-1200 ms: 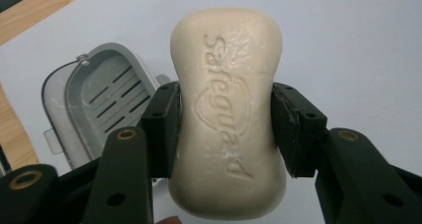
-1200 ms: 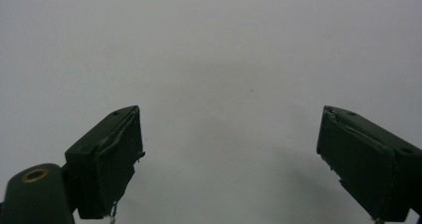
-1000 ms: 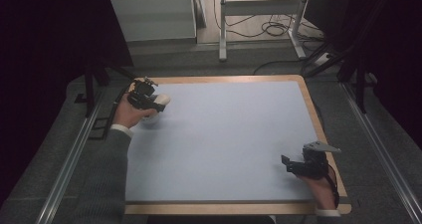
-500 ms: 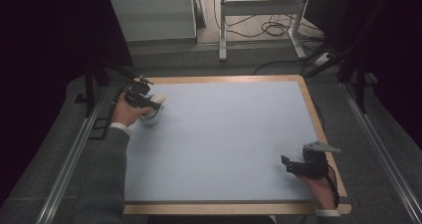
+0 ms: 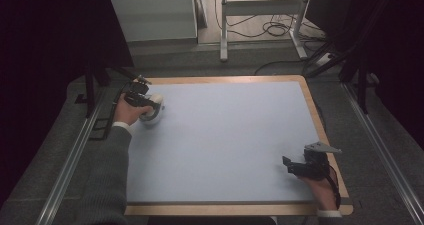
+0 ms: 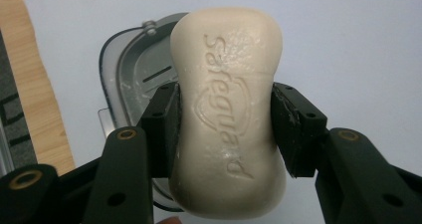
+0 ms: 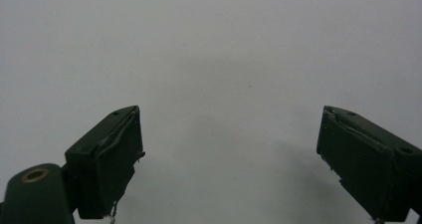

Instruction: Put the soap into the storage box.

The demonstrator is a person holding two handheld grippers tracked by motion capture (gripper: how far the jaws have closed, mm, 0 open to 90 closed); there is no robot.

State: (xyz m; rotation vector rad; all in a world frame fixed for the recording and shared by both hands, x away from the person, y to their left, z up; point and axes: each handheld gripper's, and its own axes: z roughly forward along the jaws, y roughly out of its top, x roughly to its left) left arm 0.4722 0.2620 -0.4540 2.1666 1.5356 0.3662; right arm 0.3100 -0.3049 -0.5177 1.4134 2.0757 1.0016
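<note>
A cream bar of soap [image 6: 226,109] stamped with a brand name sits clamped between the black jaws of my left gripper [image 6: 224,127], held just above a grey metal soap dish [image 6: 132,79]. In the high view the left gripper [image 5: 145,102] and the soap dish [image 5: 152,116] are near the table's far left corner. My right gripper [image 5: 295,166] rests low at the table's near right, and in its own view the right gripper [image 7: 229,159] stands open over bare blue surface with nothing between its fingers.
The pale blue mat [image 5: 230,140] covers the table, framed by a wooden rim [image 5: 312,115]. Metal rails [image 5: 75,150] run along both sides. Behind the table stand a white cabinet [image 5: 152,15] and a metal stand with cables [image 5: 265,15] on the floor.
My left gripper has shifted slightly left and toward the far corner with the soap, lowering over the dish. The right gripper has stayed put.
</note>
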